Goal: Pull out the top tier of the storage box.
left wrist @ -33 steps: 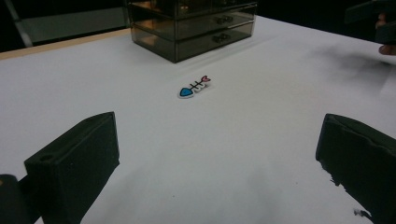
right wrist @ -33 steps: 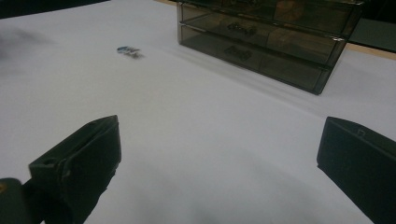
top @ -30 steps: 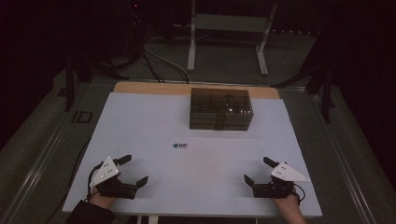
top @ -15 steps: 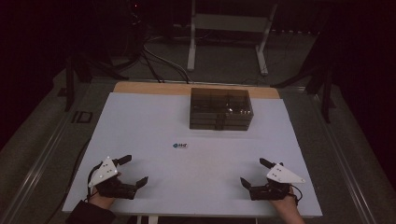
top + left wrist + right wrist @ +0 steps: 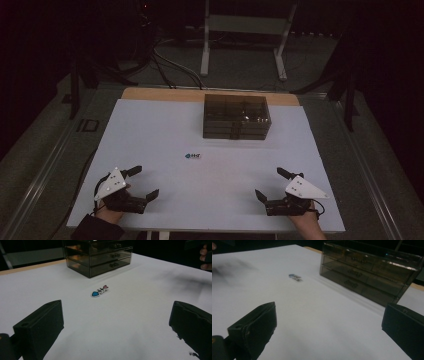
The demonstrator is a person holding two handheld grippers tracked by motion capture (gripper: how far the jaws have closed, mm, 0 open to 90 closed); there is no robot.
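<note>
Work not begun: left gripper (image 5: 141,183) and right gripper (image 5: 270,185) rest with fingers spread, empty, near the worktop's (image 5: 150,130) front edge. Small blue-and-pink fishbone sticker (image 5: 193,156) untouched; smoked transparent plastic drawer box (image 5: 236,117) shut.

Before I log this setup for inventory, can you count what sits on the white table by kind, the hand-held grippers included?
Smoky transparent plastic drawer boxes: 1
Small fishbone-shaped stickers with a blue head and pink tail: 1
Black two-jaw grippers, both open: 2, the left gripper and the right gripper
Total: 4
</note>
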